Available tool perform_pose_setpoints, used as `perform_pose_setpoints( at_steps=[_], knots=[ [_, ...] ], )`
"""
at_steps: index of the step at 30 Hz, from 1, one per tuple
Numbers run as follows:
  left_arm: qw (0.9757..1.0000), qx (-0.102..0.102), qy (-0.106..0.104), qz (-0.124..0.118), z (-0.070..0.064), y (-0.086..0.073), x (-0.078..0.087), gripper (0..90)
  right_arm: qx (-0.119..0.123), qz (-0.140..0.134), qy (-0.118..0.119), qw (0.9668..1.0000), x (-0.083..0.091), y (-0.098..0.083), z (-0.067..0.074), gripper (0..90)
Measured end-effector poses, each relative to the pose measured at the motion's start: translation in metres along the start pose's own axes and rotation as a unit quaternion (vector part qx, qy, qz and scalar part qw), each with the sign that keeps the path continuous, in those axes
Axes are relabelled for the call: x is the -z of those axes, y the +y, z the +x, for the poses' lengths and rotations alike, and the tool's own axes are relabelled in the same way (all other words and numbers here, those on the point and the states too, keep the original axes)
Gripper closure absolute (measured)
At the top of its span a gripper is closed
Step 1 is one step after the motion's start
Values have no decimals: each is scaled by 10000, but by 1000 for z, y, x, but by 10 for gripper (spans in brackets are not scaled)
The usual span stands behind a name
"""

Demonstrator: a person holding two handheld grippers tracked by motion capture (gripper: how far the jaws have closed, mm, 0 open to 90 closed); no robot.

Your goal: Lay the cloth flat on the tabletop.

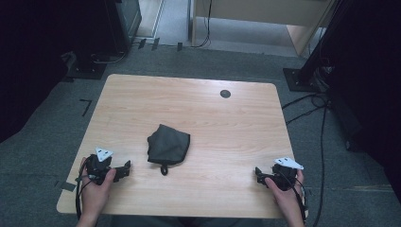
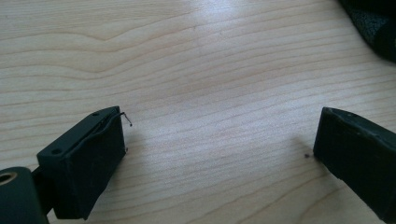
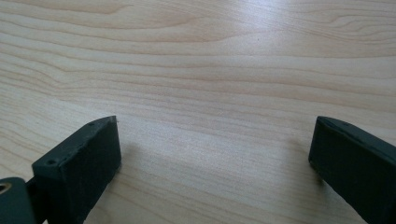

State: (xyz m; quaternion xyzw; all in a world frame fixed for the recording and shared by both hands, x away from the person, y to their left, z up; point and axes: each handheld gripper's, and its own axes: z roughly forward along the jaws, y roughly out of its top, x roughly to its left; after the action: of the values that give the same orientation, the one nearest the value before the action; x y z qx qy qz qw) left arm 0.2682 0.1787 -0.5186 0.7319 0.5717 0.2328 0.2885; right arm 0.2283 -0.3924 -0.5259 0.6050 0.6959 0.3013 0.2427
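A dark, crumpled cloth pouch [image 1: 168, 144] with a small loop at its near end lies near the middle of the wooden table [image 1: 189, 109]. My left gripper [image 1: 126, 167] rests near the table's front left, held in a hand, its jaws wide apart over bare wood [image 2: 219, 135]. A corner of the dark pouch [image 2: 373, 23] shows at the top right of the left gripper view. My right gripper [image 1: 258, 173] sits at the front right, also open over bare wood [image 3: 215, 140]. Neither gripper touches the pouch.
A small dark round disc [image 1: 225, 93] is set in the table near its far right. Cables [image 1: 307, 101] run over the carpet to the right. Dark stands and wooden furniture [image 1: 265, 19] lie beyond the far edge.
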Motion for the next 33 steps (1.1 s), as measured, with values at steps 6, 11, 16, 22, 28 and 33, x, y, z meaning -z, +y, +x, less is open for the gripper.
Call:
perform_pose_setpoints(
  at_steps=[6,11,16,22,28,33],
  knots=[
    [10000,1,1,2,0,0,0,17,3,129,-68,9999,3,3,4,107],
    [10000,1,0,1,0,0,0,17,209,-236,147,9994,13,11,30,156],
    [10000,-1,2,1,0,0,0,17,397,-557,433,9967,23,26,60,203],
    [10000,4,-2,2,0,0,0,17,537,-621,743,9939,27,44,95,231],
    [10000,5,-2,-1,0,0,0,17,661,-725,989,9903,29,57,119,244],
    [10000,4,-1,1,0,0,0,17,711,-796,1251,9864,27,68,144,264]
  ],
)
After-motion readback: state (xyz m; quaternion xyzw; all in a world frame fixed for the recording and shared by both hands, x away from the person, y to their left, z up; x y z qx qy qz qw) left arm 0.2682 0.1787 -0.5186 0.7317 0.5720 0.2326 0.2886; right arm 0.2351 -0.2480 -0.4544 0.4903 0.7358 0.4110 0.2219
